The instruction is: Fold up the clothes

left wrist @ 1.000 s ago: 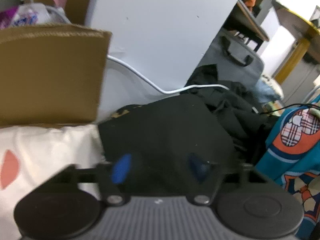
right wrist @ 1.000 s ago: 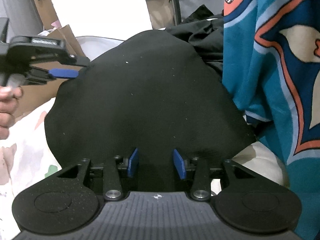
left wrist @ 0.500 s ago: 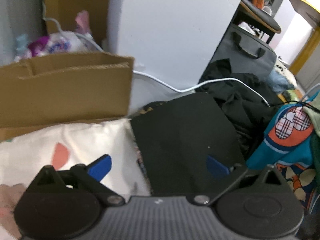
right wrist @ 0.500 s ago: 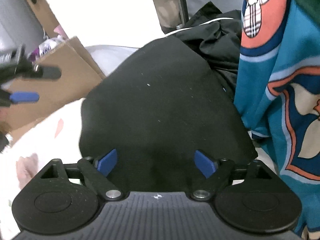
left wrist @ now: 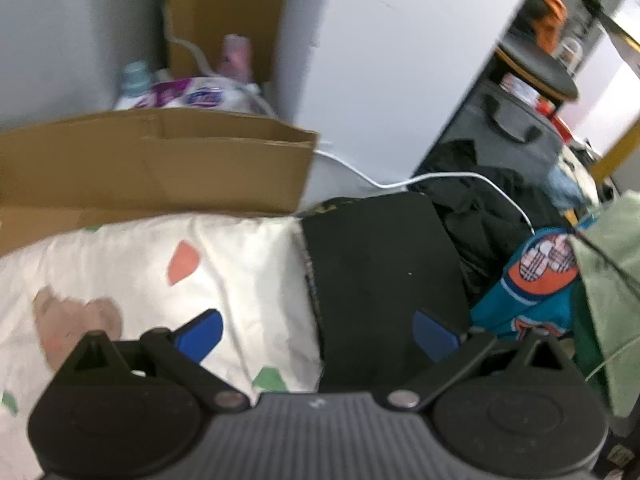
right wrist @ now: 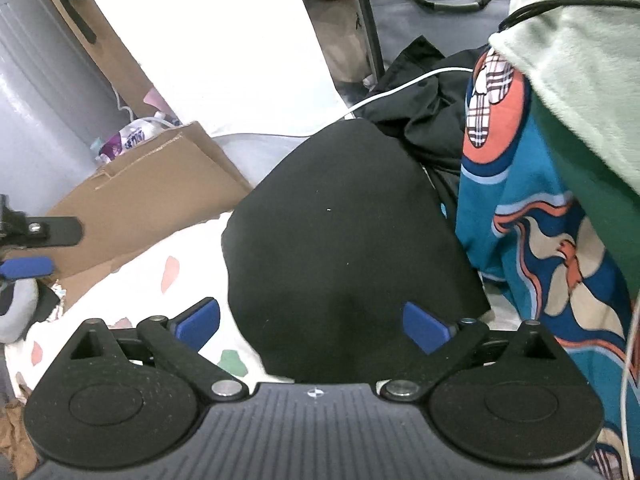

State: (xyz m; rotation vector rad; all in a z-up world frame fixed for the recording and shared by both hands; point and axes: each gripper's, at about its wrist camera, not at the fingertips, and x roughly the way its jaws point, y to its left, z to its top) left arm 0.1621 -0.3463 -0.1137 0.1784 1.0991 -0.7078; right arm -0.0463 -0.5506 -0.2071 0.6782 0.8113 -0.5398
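A folded black garment [left wrist: 380,272] lies flat on a white patterned sheet [left wrist: 160,280], its left edge showing a thin printed trim. My left gripper [left wrist: 318,334] hovers above that left edge, open, with nothing between its pads. In the right wrist view the same black garment [right wrist: 340,248] lies below my right gripper [right wrist: 312,322]. Its jaws are opening wide and its blue pads hang clear above the cloth. The left gripper [right wrist: 24,248] shows at that view's left edge, also raised.
A brown cardboard box [left wrist: 160,160] with bottles stands behind the sheet. A heap of black clothes [right wrist: 424,112] with a white cable [left wrist: 440,178] lies beyond the garment. A teal patterned cloth [right wrist: 540,240] and pale green fabric [right wrist: 580,60] hang at the right. A grey bag [right wrist: 436,20] stands behind.
Both grippers have spread their jaws and risen away from the black garment. The garment stays flat on the sheet. The left gripper has also drifted left, over the garment's edge.
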